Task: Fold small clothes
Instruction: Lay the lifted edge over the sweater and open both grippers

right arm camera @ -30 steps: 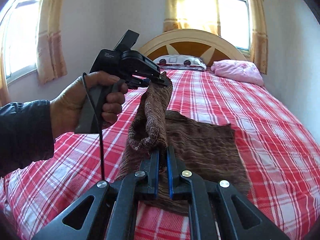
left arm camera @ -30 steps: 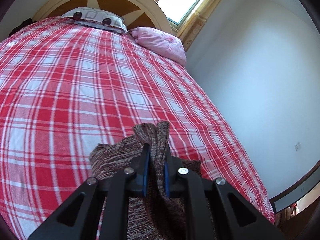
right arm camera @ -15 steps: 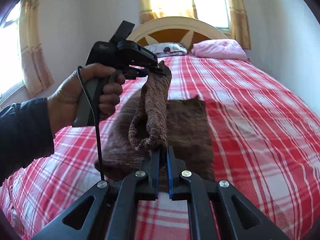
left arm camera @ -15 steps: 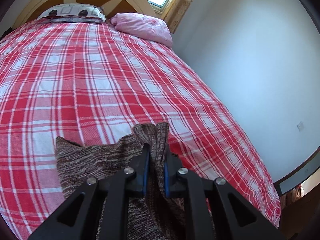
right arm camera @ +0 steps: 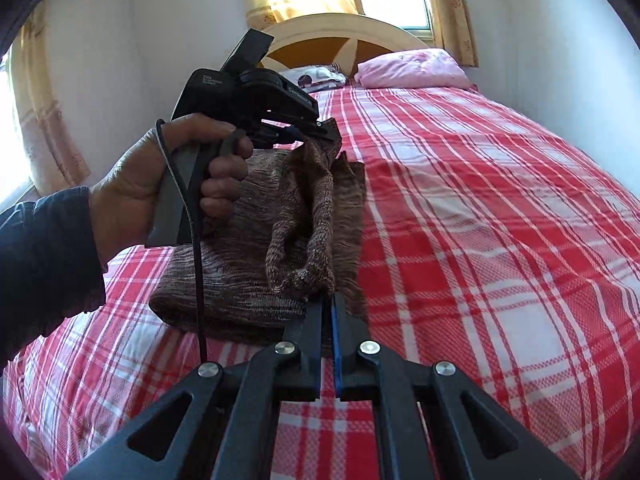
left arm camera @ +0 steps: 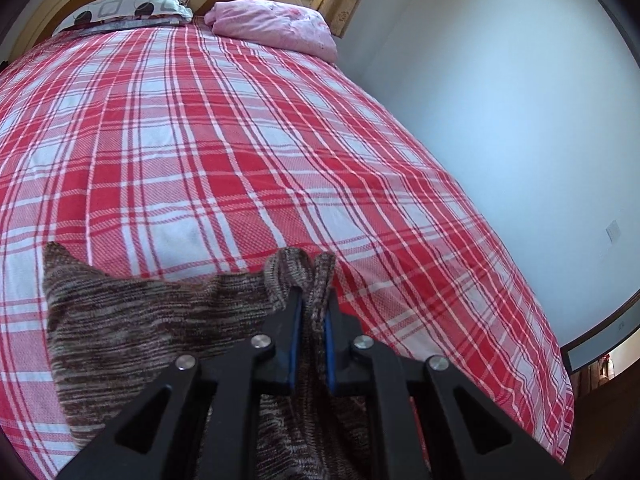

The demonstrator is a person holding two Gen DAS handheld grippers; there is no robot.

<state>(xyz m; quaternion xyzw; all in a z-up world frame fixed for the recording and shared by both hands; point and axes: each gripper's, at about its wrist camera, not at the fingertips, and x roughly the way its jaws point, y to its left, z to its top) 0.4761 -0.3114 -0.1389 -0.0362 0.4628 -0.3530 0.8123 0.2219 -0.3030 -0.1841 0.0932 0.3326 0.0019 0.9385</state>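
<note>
Both hand-held grippers, left (left arm camera: 309, 304) and right (right arm camera: 327, 304), are clamped on one edge of the brown knit garment (right arm camera: 248, 240) near the bed's (left arm camera: 200, 140) foot edge. Keep the edge taut and level, lowering it squarely onto the layer beneath.

Red-and-white plaid bed (right arm camera: 500, 200), brown knit garment (right arm camera: 240, 280) on it, 2 pillows (left arm camera: 276, 24) at headboard

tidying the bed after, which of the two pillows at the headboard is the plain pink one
The pink pillow nearer the wall-side edge of the bed. The other pillow beside it is white with dark round and square patterns.
</note>
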